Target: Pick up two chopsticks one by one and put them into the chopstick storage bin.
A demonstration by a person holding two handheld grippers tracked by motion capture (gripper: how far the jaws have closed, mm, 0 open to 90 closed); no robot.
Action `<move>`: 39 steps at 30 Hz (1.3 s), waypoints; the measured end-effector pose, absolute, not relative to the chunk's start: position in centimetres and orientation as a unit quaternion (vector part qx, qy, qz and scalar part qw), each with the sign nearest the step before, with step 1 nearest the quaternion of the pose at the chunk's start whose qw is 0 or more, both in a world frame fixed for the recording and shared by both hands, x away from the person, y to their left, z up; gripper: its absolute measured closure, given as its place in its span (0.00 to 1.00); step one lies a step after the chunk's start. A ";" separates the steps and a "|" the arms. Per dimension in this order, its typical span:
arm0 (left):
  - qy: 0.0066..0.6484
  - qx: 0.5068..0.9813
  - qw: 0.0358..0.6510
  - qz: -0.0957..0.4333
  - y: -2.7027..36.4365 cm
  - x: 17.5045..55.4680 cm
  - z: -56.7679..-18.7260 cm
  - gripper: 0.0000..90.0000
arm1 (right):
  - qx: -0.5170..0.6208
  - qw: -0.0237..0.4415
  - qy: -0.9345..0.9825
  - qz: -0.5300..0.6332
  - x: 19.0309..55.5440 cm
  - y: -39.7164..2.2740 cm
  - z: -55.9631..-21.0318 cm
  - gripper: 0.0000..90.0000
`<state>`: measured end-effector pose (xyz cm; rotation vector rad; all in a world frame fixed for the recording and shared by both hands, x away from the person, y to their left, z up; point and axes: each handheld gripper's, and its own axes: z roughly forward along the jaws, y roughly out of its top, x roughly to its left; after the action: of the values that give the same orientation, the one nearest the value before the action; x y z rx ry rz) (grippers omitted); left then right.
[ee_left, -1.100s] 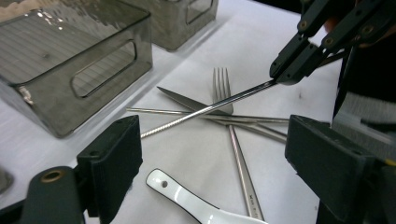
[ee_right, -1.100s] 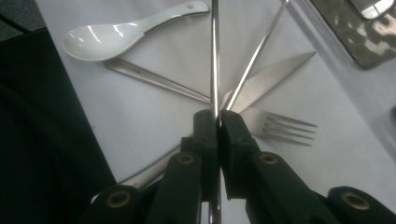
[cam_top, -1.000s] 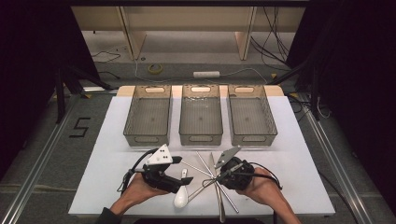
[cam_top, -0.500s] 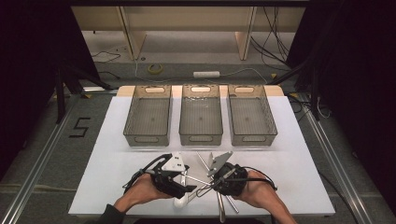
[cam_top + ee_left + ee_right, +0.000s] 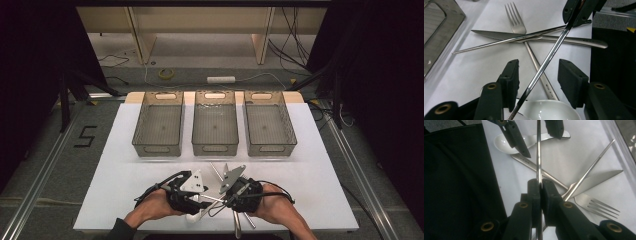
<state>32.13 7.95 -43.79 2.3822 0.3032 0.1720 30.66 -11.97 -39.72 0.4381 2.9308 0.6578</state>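
At table's near edge, right gripper [image 5: 539,185] clamps a steel rod [image 5: 538,150] running to twelve o'clock; left gripper [image 5: 537,75], jaws just closing, half-open, straddles the rod's far end, pads not touching. Likely a handover. Beyond: spoon [image 5: 506,143], fork [image 5: 517,21], knife [image 5: 506,35], three bins [image 5: 215,122].

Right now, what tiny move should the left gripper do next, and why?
Probably finish closing. The left gripper has just been closing, yet its fingers do not touch the metal rod between them, which the right gripper already clamps.
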 end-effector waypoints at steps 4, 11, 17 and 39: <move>0.110 0.924 0.359 0.067 7.8 32.0 -43.8 0.62 | 0.138 0.051 0.965 0.215 30.7 -11.9 -39.8 0.96; 0.096 0.927 0.355 0.066 7.9 31.9 -43.8 0.74 | 0.130 0.047 0.967 0.214 30.6 -11.9 -39.8 0.96; 0.082 0.930 0.354 0.061 8.0 31.9 -43.7 0.81 | 0.118 0.044 0.968 0.217 30.7 -12.0 -39.9 0.96; 0.110 0.933 0.338 0.050 8.6 32.4 -43.5 0.95 | 0.227 0.070 0.915 0.327 32.6 -15.0 -37.8 0.46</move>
<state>32.40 8.58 -43.50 2.4313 0.2860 0.1302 32.57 -14.97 -37.81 0.6826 2.7510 0.9850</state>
